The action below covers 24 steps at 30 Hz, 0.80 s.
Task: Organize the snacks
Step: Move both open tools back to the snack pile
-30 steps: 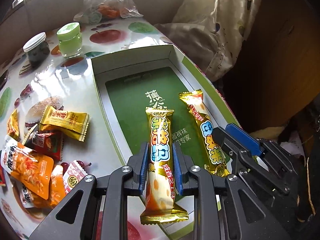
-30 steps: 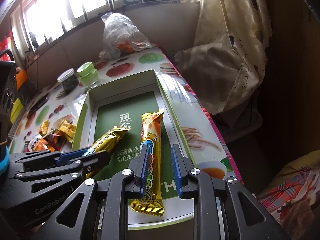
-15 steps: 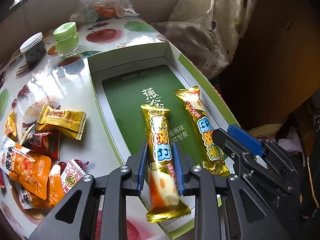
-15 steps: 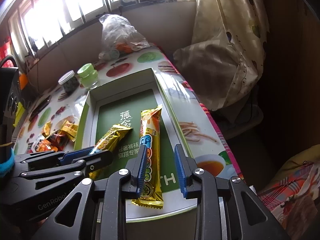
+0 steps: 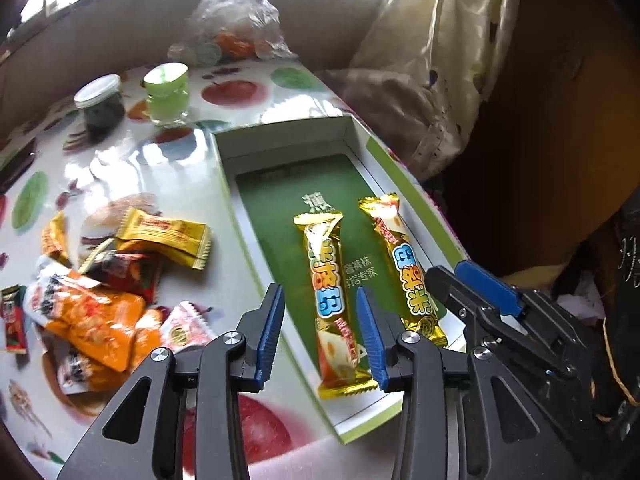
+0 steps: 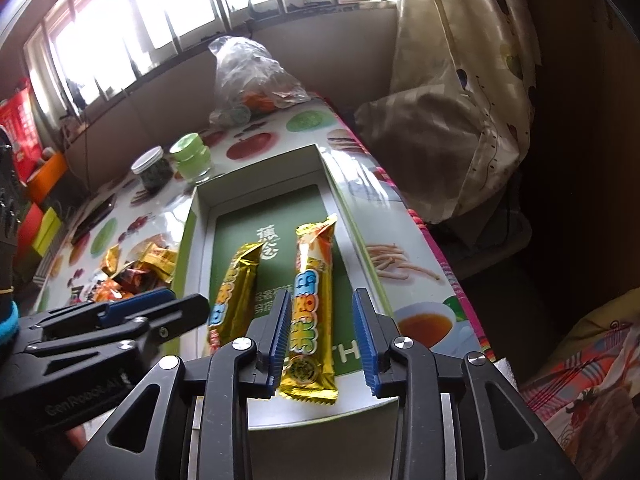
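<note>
A shallow green-and-white box lies on the fruit-print table. Two gold snack bars lie side by side on its floor. One bar lies below my left gripper, whose jaws are opening and whose blue pads stand clear of it. The other bar lies below my right gripper, whose jaws are also opening, with no pad pressing on it. Each gripper shows in the other's view: the right gripper and the left gripper. A pile of loose snack packets sits left of the box.
A dark jar with a white lid and a green jar stand behind the box. A clear plastic bag lies at the table's far end. A patterned curtain hangs past the table's right edge.
The left gripper let go of its bar, which now lies flat in the box beside the other. Its jaws widened and it drew back and up. The right jaws widened slightly.
</note>
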Motion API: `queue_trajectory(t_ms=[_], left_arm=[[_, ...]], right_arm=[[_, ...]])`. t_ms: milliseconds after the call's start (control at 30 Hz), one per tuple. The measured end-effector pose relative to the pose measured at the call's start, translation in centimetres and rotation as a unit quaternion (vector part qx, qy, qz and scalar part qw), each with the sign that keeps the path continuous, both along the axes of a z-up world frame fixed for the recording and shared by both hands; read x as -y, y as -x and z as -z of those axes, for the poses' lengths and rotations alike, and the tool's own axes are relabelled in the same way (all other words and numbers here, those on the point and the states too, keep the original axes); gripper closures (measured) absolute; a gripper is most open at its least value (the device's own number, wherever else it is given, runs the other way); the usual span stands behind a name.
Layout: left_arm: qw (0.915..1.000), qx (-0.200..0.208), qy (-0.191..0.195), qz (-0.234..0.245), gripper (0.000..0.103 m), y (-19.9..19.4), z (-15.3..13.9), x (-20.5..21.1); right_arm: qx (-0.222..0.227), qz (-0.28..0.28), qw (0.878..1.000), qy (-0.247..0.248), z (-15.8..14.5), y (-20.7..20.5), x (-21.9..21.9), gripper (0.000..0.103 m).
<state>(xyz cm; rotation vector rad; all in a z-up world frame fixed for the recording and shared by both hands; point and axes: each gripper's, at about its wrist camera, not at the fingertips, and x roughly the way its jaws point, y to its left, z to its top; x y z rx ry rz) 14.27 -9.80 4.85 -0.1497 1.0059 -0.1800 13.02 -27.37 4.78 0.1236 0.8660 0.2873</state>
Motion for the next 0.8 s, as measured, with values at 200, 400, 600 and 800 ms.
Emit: queue_trajectory(t_ms=[200, 400, 600, 800], left_arm=[[0.9994, 0.020, -0.011, -0.027, 0.064, 2.0, -1.5, -1.7], [0.9973, 0.037, -0.038, -0.050, 0.064, 4.3, -2.6, -3.8], [0.9955, 0.044, -0.053, -0.064, 0.064, 6.3, -2.8, -6.1], [0.9945, 0.035, -0.055, -0.082, 0.064, 7.1, -2.0, -8.5]], right_arm=[[0.026, -0.022, 0.999, 0.013, -1.4, 1.5, -1.4, 0.067], [0.042, -0.044, 0.998, 0.009, -2.1, 2.7, -3.2, 0.065], [0.045, -0.068, 0.997, 0.006, -2.1, 3.7, -5.8, 0.064], [0.052, -0.093, 0.994, 0.014, -2.3, 4.2, -8.6, 0.062]])
